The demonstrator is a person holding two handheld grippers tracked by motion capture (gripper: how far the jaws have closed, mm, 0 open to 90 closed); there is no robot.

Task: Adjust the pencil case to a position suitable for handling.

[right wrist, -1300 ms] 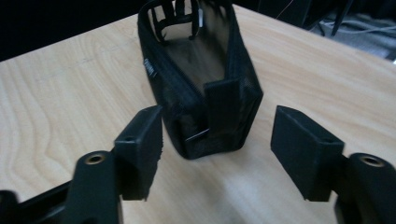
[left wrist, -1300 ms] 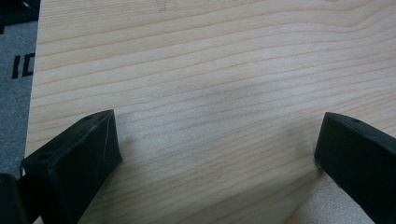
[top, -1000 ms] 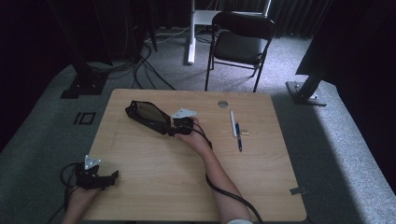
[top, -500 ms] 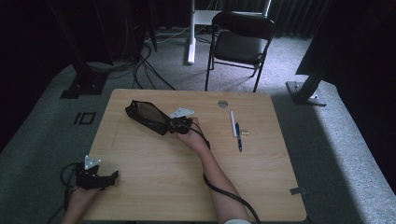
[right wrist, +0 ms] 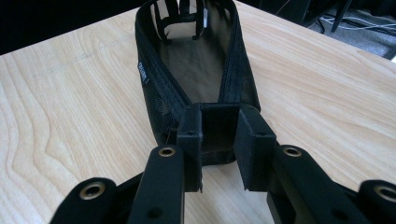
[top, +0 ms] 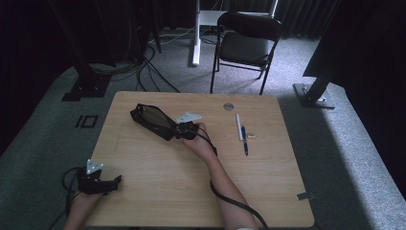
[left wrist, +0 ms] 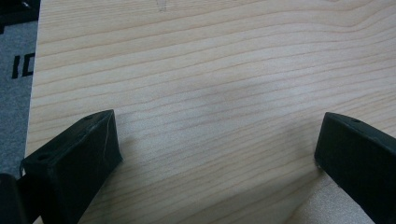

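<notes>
**Right gripper pinches the pouch's end**

Dim room, grey carpet, a wooden table (top: pixel 158 201) lit from the right, with a folding chair (top: pixel 246 45) beyond its far edge. Your right gripper (top: pixel 179 132) sits near the table's middle, and its jaws have just been closing on the near end of a black mesh pouch (top: pixel 152 120). From the right gripper view, the two pads press the pouch (right wrist: pixel 198 70) at its narrow end, and the rest stretches away from you, open at the top, lying on the wood. In the high view the pouch runs from the gripper toward the table's far left. Your left gripper (top: pixel 115 181) rests at the near left corner, well apart from the pouch, its jaws spread wide over bare wood in the left gripper view (left wrist: pixel 217 149). Two pens (top: pixel 242 133), one white and one blue, lie side by side to the right of your right hand (top: pixel 201 143), with a small pale bit just beside them.
</notes>
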